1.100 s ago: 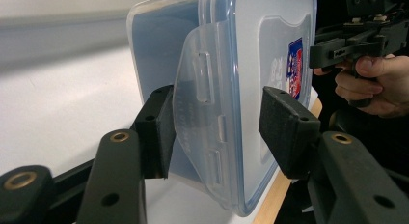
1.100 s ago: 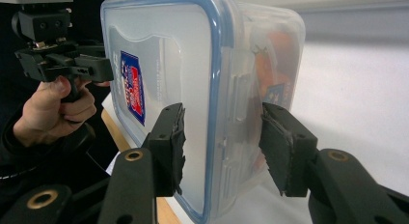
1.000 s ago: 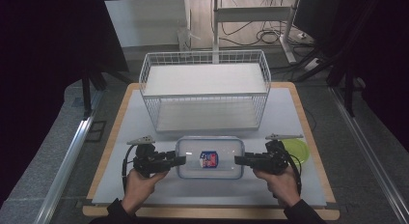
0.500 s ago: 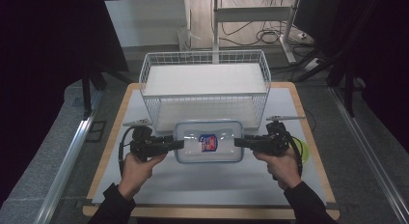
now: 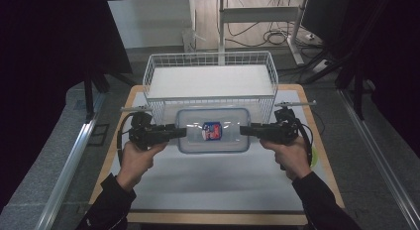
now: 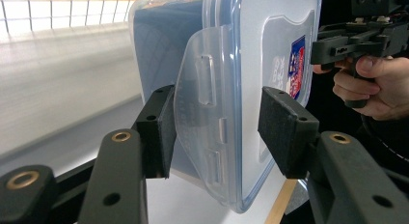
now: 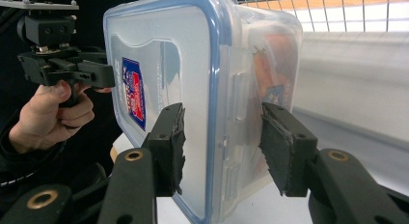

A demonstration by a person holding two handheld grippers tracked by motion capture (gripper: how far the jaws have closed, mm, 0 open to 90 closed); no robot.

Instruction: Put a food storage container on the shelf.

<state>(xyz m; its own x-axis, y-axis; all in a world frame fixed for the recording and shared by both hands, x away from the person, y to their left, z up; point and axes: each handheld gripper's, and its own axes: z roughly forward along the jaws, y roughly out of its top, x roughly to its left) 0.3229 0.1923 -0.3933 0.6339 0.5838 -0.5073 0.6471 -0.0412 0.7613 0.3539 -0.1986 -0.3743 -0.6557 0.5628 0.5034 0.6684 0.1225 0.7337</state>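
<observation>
Left gripper point(image 5: 179, 132) clamped on the left end of the clear lidded container point(image 5: 214, 130), right gripper point(image 5: 246, 130) clamped on the right end; jaws part closed, pads pressing top and bottom of the box over its end latches. Seen close up in the left gripper view point(image 6: 212, 132) and the right gripper view point(image 7: 219, 137), with the container point(image 6: 231, 64) standing between the pads in each.

Held level between both hands, over the far half of the white table point(image 5: 213, 180), right against the near wall of the white wire basket point(image 5: 210, 74). Compared with a second ago: lifted off the table surface, carried up and away from the near edge toward the basket, grip width unchanged. Probably a two-handed carry into the basket, with the rim still to be cleared and the lowering not yet begun.

Red and blue label point(image 5: 212, 131) on the lid; wording too small to read. Something reddish inside, blurred through the plastic wall in the right gripper view, not identifiable. Green object point(image 5: 314, 158) near the right edge of the table mostly hidden behind the right hand point(image 5: 289, 158). Exact gap between box bottom and table not judgeable from above. Left hand point(image 5: 136, 158) wrapped round its handle.
</observation>
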